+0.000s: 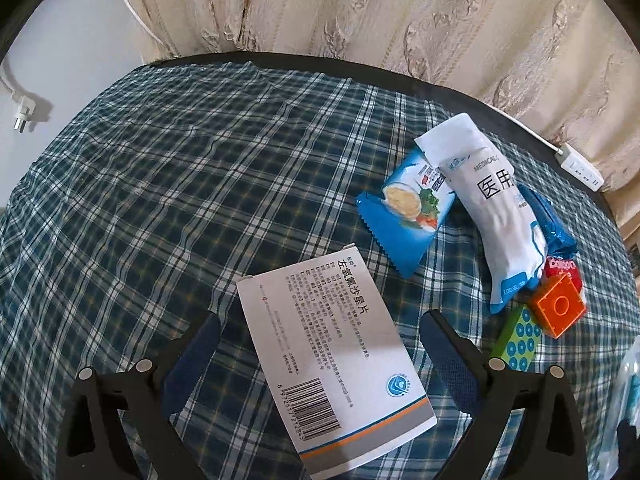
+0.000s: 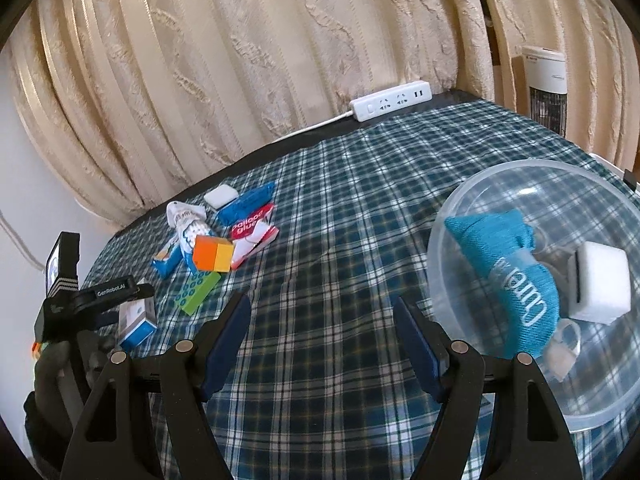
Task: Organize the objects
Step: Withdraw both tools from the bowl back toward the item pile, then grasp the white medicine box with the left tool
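Observation:
My left gripper (image 1: pixel 320 336) is open, its fingers on either side of a white medicine box (image 1: pixel 332 364) that lies flat on the plaid cloth (image 1: pixel 160 184); they do not touch it. To its right lie a blue snack packet (image 1: pixel 404 208), a white medical pack (image 1: pixel 492 200), an orange block (image 1: pixel 558 306) and a green dotted block (image 1: pixel 516 340). My right gripper (image 2: pixel 322 320) is open and empty above the cloth, left of a clear bowl (image 2: pixel 480 208) holding a teal cloth pouch (image 2: pixel 508 268) and a white cube (image 2: pixel 600 284). The left gripper (image 2: pixel 100 300) shows at the far left.
A white power strip (image 2: pixel 390 100) lies at the table's far edge against the beige curtain (image 2: pixel 240 60). A red glue pack (image 2: pixel 252 228), a blue packet (image 2: pixel 248 200) and a small white case (image 2: pixel 220 196) lie in the pile. A heater (image 2: pixel 546 80) stands at back right.

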{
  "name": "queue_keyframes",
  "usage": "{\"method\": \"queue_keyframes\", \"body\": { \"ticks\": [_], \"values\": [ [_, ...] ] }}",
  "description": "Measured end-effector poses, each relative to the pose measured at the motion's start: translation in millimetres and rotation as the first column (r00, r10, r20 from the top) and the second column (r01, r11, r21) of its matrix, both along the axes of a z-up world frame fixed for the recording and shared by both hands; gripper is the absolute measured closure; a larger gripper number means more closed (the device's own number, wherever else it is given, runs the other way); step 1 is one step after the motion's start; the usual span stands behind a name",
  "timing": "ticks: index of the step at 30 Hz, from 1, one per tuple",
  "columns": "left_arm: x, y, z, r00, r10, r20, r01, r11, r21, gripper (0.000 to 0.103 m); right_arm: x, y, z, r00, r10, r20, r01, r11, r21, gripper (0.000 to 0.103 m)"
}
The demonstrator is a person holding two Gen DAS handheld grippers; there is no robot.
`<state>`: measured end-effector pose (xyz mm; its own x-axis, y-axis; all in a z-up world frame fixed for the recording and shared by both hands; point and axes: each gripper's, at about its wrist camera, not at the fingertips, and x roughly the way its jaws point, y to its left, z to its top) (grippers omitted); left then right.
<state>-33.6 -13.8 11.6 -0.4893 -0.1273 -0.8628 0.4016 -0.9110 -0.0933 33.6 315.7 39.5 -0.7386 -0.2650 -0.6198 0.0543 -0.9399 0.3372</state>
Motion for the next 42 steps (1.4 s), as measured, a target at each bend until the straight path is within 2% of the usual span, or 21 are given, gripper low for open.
{"method": "queue_keyframes", "body": {
  "ticks": [7, 13, 18, 23, 36, 42],
  "values": [
    [-2, -3, -4, 1.000, 0.012, 0.010, -0.012, 1.000, -0.002, 0.002, -4, -9, -3, 1.000, 0.017, 0.015, -0.017, 1.000, 0.009, 0.028],
    [1, 0, -7, 1.000, -0.002, 0.007, 0.003, 0.999, -0.047, 0.005, -7, -19, -4, 0.999, 0.034, 0.025, -0.035, 0.999, 0.023, 0.028],
    [5, 5, -3, 0.999, -0.039, -0.016, 0.038, 0.997, -0.070, 0.029, -11, -28, -7, 0.998, 0.052, 0.040, -0.053, 0.998, 0.029, 0.028],
    [8, 9, 1, 0.997, -0.066, -0.035, 0.063, 0.995, -0.083, 0.036, -17, -35, -8, 0.996, 0.071, 0.060, -0.073, 0.997, 0.023, 0.028],
    [20, 16, 24, 0.987, -0.098, -0.131, 0.084, 0.991, -0.108, 0.037, -47, -76, -12, 0.979, 0.165, 0.120, -0.165, 0.986, -0.006, 0.028],
    [27, 10, 35, 0.982, -0.071, -0.173, 0.053, 0.993, -0.109, 0.037, -63, -115, -13, 0.965, 0.228, 0.133, -0.235, 0.971, 0.039, 0.028]
  ]
}}
